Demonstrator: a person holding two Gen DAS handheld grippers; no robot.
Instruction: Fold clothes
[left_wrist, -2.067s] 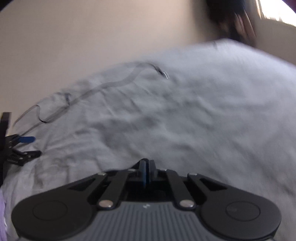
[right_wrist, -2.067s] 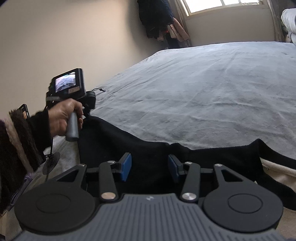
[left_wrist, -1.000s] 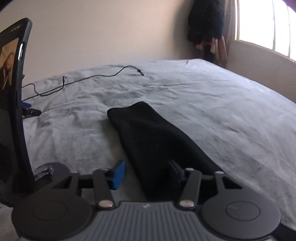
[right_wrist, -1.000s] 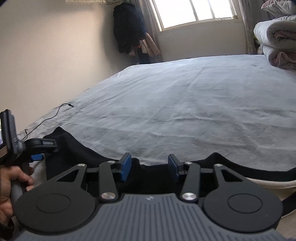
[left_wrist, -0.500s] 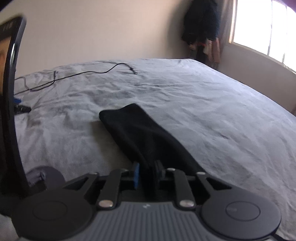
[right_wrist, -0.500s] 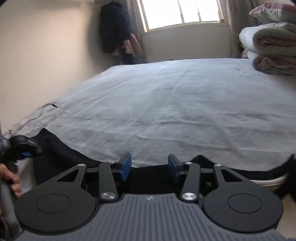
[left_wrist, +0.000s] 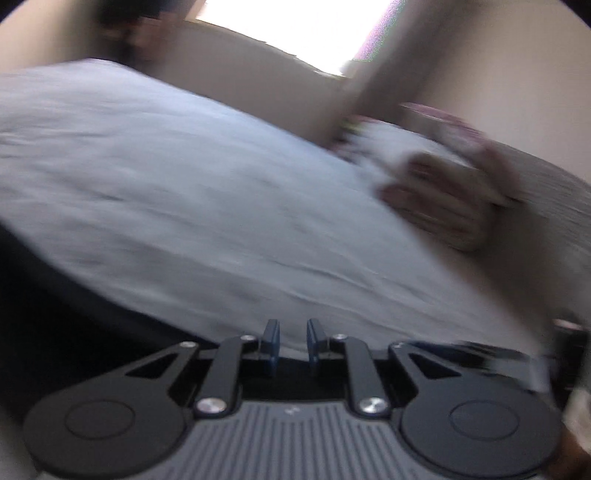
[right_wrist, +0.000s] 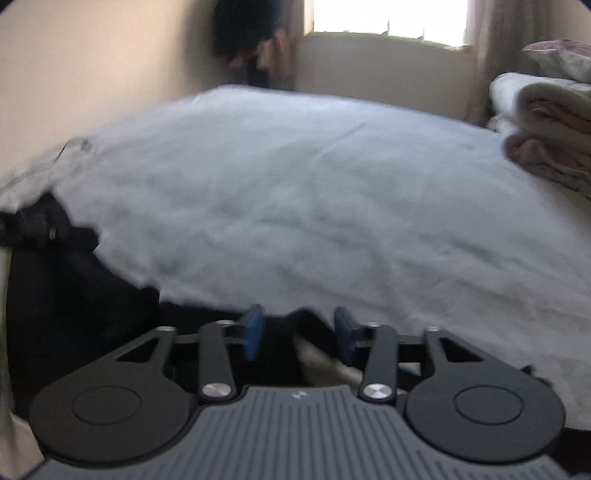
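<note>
Blurred frames, black garment (right_wrist: 74, 295) on grey bed (right_wrist: 314, 206), left of and under both grippers, left gripper (left_wrist: 291, 341) jaws just closing to a narrow gap, grip unclear, right gripper (right_wrist: 295, 328) jaws just closing, still apart, black cloth between them

Black garment (right_wrist: 74, 295) on a plain pale grey-blue bed (right_wrist: 314, 192); black tongs (right_wrist: 295, 332) with blue pads (right_wrist: 253, 328); cream and pink folded blankets (right_wrist: 546, 122)

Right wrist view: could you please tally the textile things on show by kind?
Black garment: 1
Grey bed sheet: 1
Stack of folded bedding: 1
Bunch of hanging dark clothes: 1
Total: 4
</note>
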